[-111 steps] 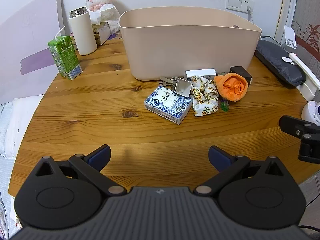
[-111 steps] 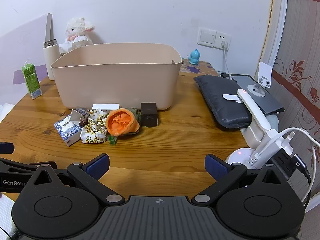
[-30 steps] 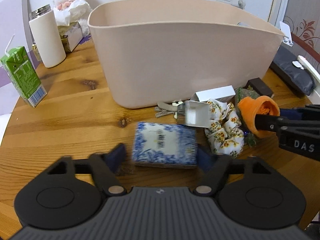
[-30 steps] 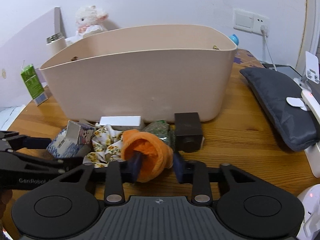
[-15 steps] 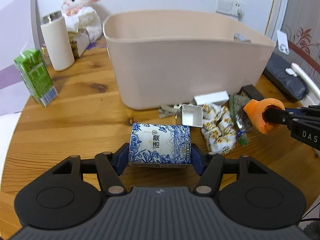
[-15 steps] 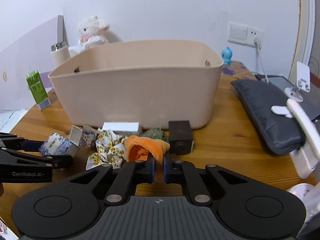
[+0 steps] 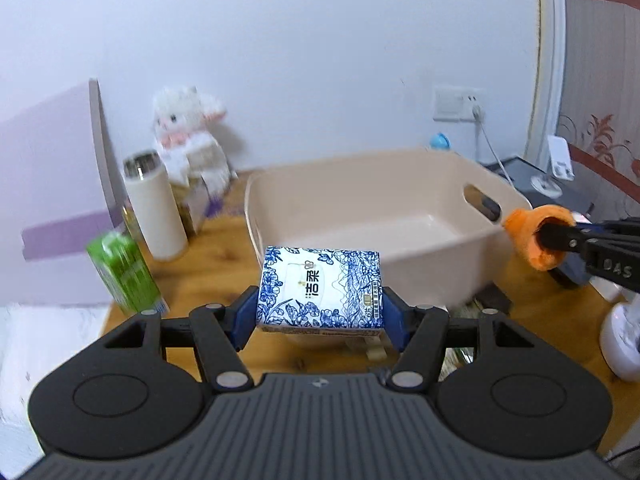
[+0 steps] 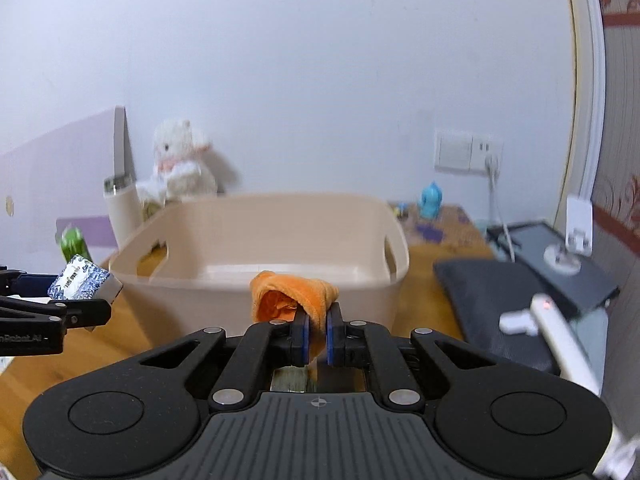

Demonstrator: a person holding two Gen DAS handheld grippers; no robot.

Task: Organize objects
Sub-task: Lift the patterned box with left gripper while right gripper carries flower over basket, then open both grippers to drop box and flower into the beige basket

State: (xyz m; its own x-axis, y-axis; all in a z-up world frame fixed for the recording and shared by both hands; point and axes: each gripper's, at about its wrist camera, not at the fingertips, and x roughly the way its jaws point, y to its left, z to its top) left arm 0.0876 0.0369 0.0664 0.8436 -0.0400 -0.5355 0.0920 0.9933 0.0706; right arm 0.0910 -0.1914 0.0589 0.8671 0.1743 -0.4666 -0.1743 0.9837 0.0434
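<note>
Clamping a tissue pack (image 7: 320, 286), the left gripper (image 7: 320, 316) holds it raised before the bin (image 7: 376, 216). Right gripper (image 8: 316, 336) pinches an orange cloth (image 8: 294, 294) near the bin's front rim. Bin interior appears bare.

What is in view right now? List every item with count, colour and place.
tissue pack: one, blue and white, held above the table before the bin
cloth: one, orange, pinched at the bin's near wall
bin: one, beige, mid-table, nothing visible inside
flask: one, white, left of bin
carton: one, green, left edge
plush lamb: one, white, by the wall
pouch: one, dark grey, right of bin
figurine: one, blue, behind bin
left gripper: shut on tissue pack
right gripper: shut on cloth
</note>
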